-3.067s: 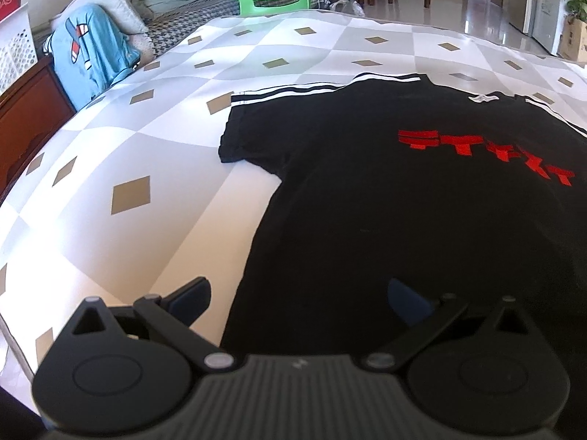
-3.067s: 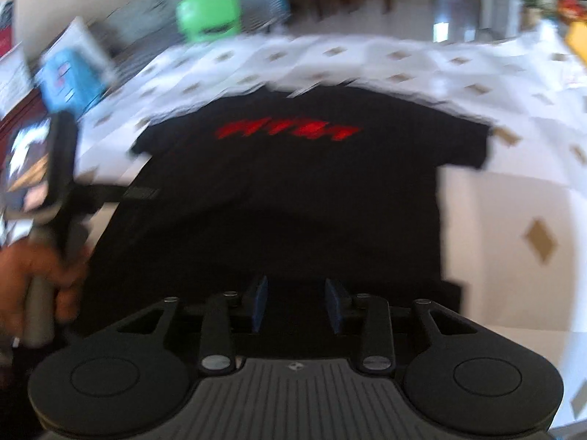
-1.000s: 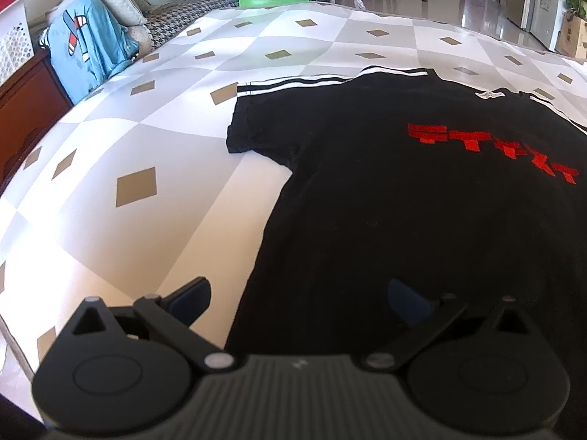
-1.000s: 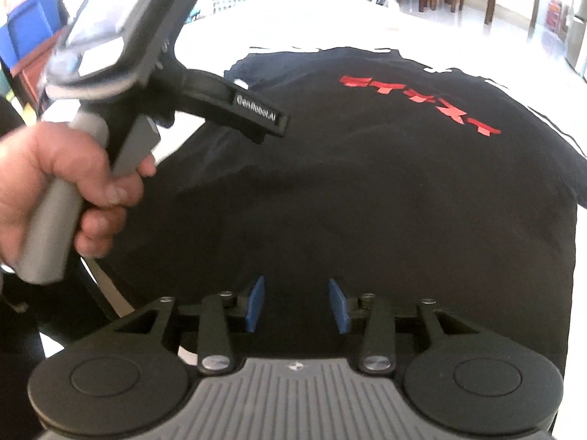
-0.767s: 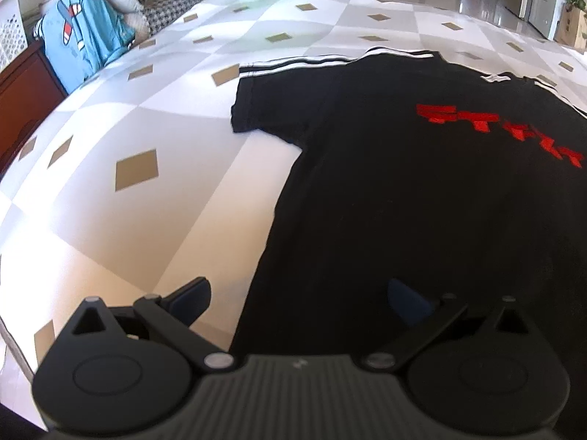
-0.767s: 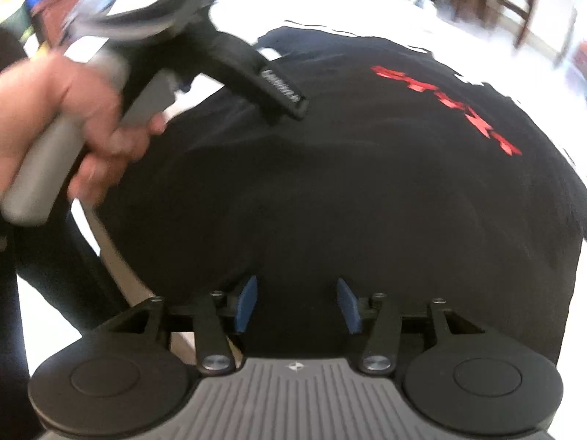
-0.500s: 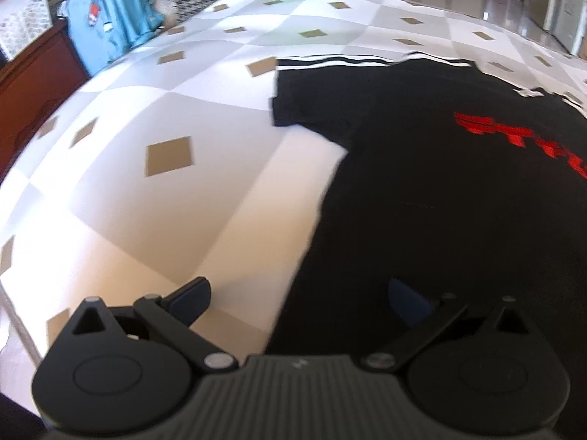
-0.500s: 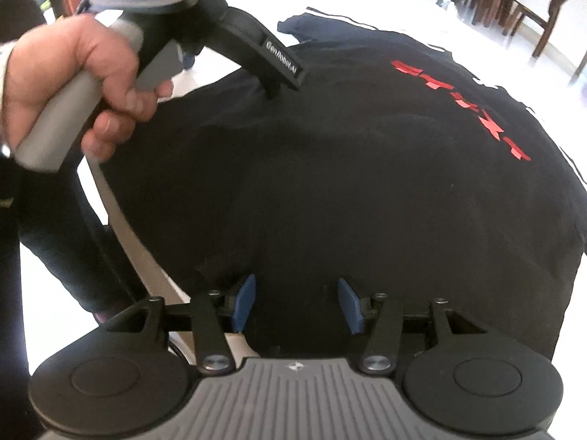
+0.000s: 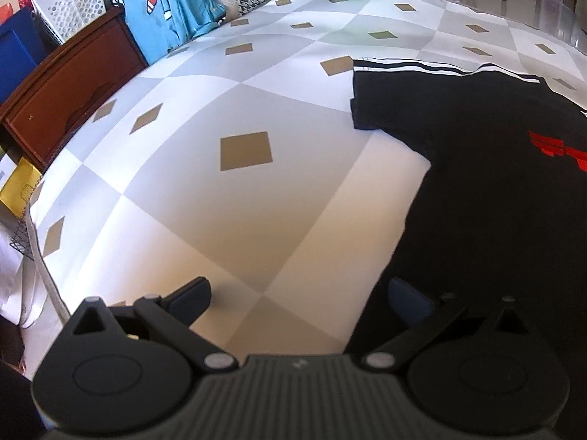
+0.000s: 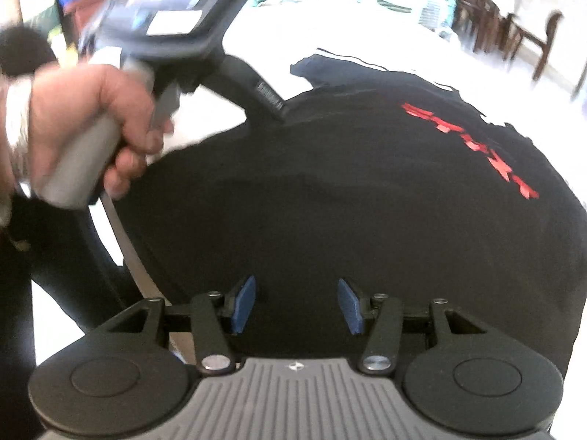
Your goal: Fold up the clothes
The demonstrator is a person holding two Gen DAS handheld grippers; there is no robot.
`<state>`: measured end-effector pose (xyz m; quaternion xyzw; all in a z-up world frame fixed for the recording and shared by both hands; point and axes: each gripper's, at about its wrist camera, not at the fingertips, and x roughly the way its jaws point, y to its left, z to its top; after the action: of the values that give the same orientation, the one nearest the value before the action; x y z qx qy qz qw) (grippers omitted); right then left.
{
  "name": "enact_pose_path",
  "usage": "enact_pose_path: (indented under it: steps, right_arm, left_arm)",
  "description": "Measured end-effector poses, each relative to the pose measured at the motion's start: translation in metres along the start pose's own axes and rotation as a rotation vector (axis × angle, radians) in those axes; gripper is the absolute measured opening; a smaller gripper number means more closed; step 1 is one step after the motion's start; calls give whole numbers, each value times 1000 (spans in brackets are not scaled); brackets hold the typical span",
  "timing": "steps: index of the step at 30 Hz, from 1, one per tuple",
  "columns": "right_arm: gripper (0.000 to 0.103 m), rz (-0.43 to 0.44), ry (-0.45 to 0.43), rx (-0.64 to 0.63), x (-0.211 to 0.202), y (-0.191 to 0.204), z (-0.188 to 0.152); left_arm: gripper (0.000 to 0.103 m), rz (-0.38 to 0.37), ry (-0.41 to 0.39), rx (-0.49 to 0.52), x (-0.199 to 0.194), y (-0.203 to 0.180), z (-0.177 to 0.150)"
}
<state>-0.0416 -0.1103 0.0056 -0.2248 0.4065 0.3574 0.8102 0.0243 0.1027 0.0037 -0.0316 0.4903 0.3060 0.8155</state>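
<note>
Lying flat on the checked cover (image 9: 205, 198) is one black shirt (image 10: 367, 201) with red marks. Two tongs are open. The left tongs (image 9: 299, 299) have it under their right finger. The right tongs (image 10: 297, 304) hang over its near edge.

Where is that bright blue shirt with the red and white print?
In the left wrist view the blue shirt sits far off at the upper left, past the checked table cover, beside the brown wooden cabinet.
</note>
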Motion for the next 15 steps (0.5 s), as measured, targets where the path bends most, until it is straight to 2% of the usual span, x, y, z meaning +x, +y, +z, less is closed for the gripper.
enact_pose_path:
  steps: [3, 7, 10, 12, 15]
  right_arm:
    - [50, 12, 15, -46, 7, 13, -4]
    - [50, 71, 0, -84, 8, 22, -3]
    - [50, 92, 11, -44, 10, 15, -3]
    - [50, 106, 28, 31, 12, 7, 1]
    - [50, 78, 15, 107, 9, -4, 4]
  left_arm:
    - [103, 26, -14, -23, -2, 6, 2]
    - [103, 25, 0, -98, 1, 20, 5]
    - [103, 17, 15, -119, 3, 23, 5]
    - [103, -2, 15, -113, 2, 20, 5]
    - [103, -37, -4, -88, -4, 10, 4]
